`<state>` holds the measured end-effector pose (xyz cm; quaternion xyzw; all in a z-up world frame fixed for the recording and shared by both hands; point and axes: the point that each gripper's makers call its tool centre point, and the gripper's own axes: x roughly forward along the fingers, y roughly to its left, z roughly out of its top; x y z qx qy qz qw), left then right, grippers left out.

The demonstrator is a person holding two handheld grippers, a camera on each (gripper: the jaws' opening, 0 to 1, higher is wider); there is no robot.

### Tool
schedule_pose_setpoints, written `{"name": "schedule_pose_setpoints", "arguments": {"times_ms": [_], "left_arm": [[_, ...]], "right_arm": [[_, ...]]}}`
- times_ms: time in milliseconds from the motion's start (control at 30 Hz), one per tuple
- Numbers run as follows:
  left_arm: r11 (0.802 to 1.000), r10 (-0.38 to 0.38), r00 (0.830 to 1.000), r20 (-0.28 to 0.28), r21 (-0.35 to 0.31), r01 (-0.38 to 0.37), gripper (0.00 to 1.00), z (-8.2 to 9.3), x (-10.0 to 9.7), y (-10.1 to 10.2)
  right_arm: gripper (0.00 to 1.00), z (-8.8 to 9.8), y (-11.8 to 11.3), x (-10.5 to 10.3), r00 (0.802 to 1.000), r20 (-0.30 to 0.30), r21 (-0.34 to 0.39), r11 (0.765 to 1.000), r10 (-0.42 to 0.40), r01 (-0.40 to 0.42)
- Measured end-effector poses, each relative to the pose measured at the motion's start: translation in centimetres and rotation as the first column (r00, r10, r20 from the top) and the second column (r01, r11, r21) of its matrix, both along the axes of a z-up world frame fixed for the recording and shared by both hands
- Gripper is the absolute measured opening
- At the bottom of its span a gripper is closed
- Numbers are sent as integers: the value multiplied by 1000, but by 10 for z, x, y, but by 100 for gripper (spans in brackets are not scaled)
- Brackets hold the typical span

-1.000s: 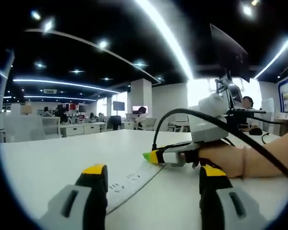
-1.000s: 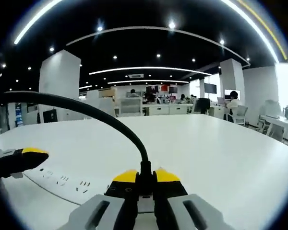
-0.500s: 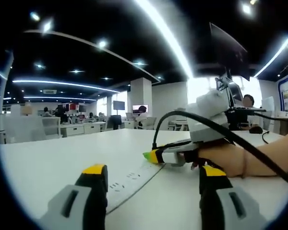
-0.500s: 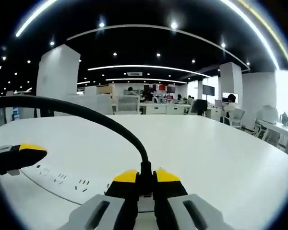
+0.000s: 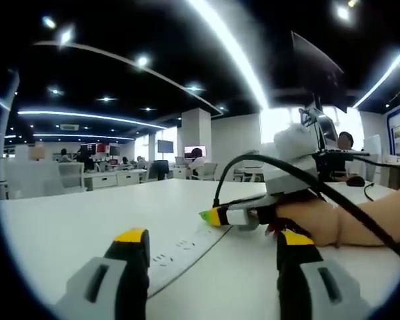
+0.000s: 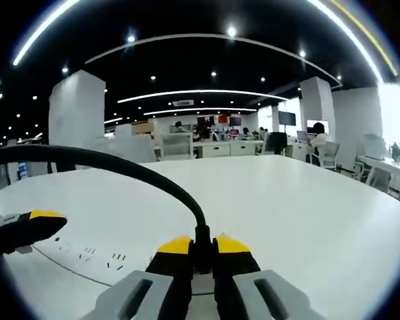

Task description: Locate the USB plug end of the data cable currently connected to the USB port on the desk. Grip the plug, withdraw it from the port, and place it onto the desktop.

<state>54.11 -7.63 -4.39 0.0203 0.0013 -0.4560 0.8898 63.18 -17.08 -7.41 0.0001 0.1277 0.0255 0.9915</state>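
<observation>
Two right gripper (image 6: 196,248) fingers clench the black USB plug (image 6: 201,241); its cable rises up-left; left gripper (image 5: 211,248) gapes.

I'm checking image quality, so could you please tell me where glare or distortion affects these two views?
Left gripper view: window glare washes out the background behind the right gripper; ceiling light strips bow with fisheye distortion. Right gripper view: the white desktop curves, and the thick black cable looms oversized.
</observation>
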Motion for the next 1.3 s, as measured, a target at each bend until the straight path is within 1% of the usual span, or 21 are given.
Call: {"name": "schedule_pose_setpoints", "arguments": {"times_ms": [67,200,267,300,333,467,533,567,633,700,733,767,800,833,867,900,933,1167,1200,1267,1300], "left_arm": [[1000,-1,1000,3,2,1,78,0,0,0],[1000,2,1000,7,2,-2,78,1,0,0],[1000,7,1000,7,-1,-6,78,1,1,1],[1000,8,1000,8,-3,-8,78,1,1,1],[1000,9,1000,8,-4,-9,78,2,1,1],[1000,10,1000,8,-4,-10,78,2,1,2],[1000,8,1000,12,1,-8,78,1,2,1],[1000,6,1000,13,6,-6,78,0,1,0],[1000,3,1000,16,8,-3,78,0,1,-1],[1000,1,1000,18,5,-1,78,1,0,-1],[1000,1,1000,18,4,-1,78,1,0,-1],[1000,2,1000,18,2,-2,78,1,0,-1],[1000,4,1000,16,0,-4,78,2,0,0],[1000,5,1000,17,-2,-5,78,2,1,0],[1000,5,1000,17,-3,-5,78,2,1,0],[1000,5,1000,17,-4,-5,78,2,1,0],[1000,5,1000,18,-2,-5,78,2,1,0],[1000,4,1000,26,17,-5,78,0,1,-1],[1000,4,1000,27,18,-4,78,0,1,-1],[1000,4,1000,29,22,-5,78,0,1,-1],[1000,4,1000,31,23,-5,78,0,1,0]], "right_arm": [[12,1,1,-1,1000,2,-62,998,7,-7],[12,0,0,0,1000,1,-34,999,8,-8],[12,0,-2,0,1000,-15,59,998,-2,3],[12,-1,-4,1,1000,-20,119,993,-15,18],[12,-1,-4,1,1000,-25,149,989,-10,13],[12,-1,-2,2,1000,-11,82,997,-11,12],[12,0,-1,1,1000,-2,18,1000,2,-2],[12,1,1,1,1000,4,-31,999,11,-11],[12,1,2,1,1000,4,-66,998,13,-12],[12,0,1,1,1000,1,-33,999,13,-13],[12,0,1,0,1000,-1,-4,1000,13,-13],[12,0,0,0,1000,0,4,1000,10,-10],[12,0,-2,0,1000,-6,86,996,-4,5],[12,-1,-3,0,1000,-11,137,990,-9,10],[12,-1,-4,0,1000,-12,141,990,-11,12],[12,0,-3,-1,1000,-8,119,993,-12,13],[12,0,-5,-1,1000,-1,68,998,-17,17],[12,0,0,-2,1000,-8,44,999,-26,26],[12,0,1,-3,1000,-10,16,1000,-27,27],[12,1,2,-2,1000,-12,-101,995,-23,21],[12,1,4,-2,1000,-15,-106,994,-26,24]]}}
